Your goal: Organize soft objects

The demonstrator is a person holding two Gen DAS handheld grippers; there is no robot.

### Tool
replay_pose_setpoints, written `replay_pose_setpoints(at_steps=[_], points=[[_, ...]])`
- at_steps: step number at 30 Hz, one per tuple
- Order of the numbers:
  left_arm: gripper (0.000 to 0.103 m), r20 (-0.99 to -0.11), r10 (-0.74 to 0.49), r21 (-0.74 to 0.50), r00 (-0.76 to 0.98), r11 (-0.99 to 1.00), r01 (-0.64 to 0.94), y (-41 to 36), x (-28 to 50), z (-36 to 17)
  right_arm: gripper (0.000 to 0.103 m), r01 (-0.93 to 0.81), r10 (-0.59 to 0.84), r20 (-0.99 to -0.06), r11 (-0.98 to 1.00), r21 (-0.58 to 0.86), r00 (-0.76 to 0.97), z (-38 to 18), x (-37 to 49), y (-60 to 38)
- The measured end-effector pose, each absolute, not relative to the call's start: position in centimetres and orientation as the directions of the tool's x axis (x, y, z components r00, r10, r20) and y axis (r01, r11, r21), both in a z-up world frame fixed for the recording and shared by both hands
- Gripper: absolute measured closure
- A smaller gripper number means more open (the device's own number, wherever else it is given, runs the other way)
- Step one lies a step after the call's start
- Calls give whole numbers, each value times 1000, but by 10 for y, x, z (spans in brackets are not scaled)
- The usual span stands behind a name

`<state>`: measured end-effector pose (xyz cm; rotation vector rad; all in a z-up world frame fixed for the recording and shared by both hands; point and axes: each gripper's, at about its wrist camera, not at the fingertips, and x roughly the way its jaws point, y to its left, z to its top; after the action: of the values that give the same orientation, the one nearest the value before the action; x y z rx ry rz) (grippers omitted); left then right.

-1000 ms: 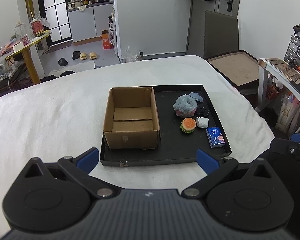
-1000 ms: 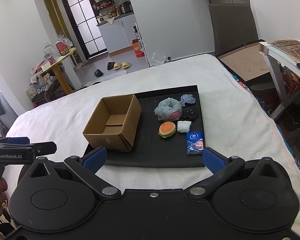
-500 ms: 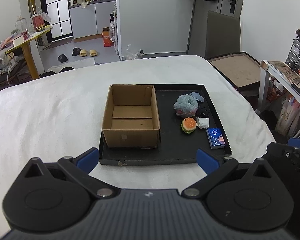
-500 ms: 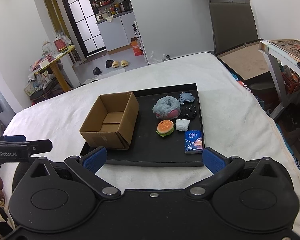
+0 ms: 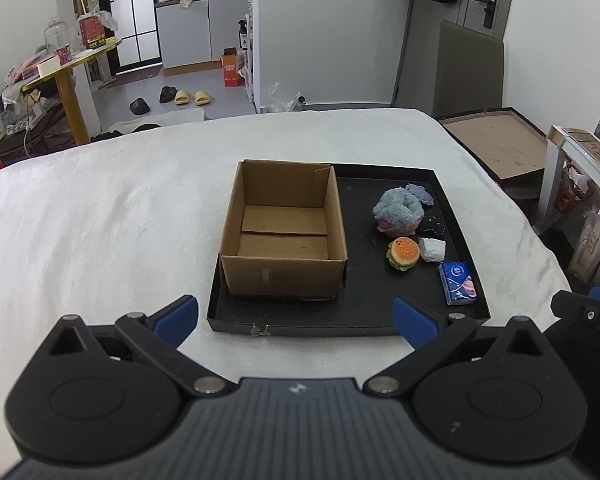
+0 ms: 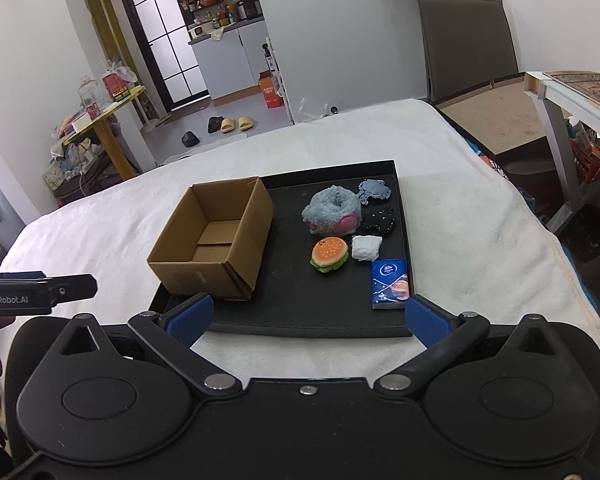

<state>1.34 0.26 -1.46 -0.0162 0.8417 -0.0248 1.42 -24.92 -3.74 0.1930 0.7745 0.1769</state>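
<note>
A black tray [image 5: 380,324] [image 6: 300,324] lies on a white-covered bed. On its left stands an open, empty cardboard box [image 5: 284,236] [image 6: 216,240]. To its right lie a fuzzy blue-pink plush [image 5: 398,212] [image 6: 332,210], a small blue cloth [image 5: 420,194] [image 6: 374,190], a black spotted item [image 6: 380,220], a burger toy [image 5: 403,253] [image 6: 329,254], a white wad [image 5: 432,249] [image 6: 366,247] and a blue tissue pack [image 5: 458,283] [image 6: 390,285]. My left gripper [image 5: 296,318] and right gripper [image 6: 308,316] are open and empty at the tray's near edge.
The white bed cover [image 5: 100,220] spreads around the tray. A second flat tray [image 5: 496,144] leans off the bed's far right corner. A white side table [image 6: 572,92] stands right. A yellow table [image 5: 68,68] and slippers [image 5: 188,96] are beyond the bed.
Both grippers have moved a little closer to the tray. Nothing on the tray has moved and both grippers stay open.
</note>
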Motion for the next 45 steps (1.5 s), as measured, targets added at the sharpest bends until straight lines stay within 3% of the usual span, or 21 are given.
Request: replay_pose_setpoints(at_steps=[10,18,26,32,39,45], points=[[0,-766,-8,-11,643,1000,-1,12,37,-35,1,-51,207,-674,968,244,709,-57,33,-252],[2,-766,15,-4,643,1000,-27,19,56,-47,11,-48,218,-702,966,254,678,-76,49,-253],[4,-756,40,6,653,999,-54,29,74,-54,11,0,217,-720,958,288,660,-93,66,-262],[11,-762,62,16,645,997,-77,33,88,-64,16,27,220,-732,950,310,645,-108,80,-268],[30,-783,63,-4,618,994,-106,43,109,-75,29,64,228,-766,941,331,601,-131,103,-272],[34,-791,76,2,607,993,-121,47,128,-82,34,84,205,-798,949,304,567,-146,126,-273]])
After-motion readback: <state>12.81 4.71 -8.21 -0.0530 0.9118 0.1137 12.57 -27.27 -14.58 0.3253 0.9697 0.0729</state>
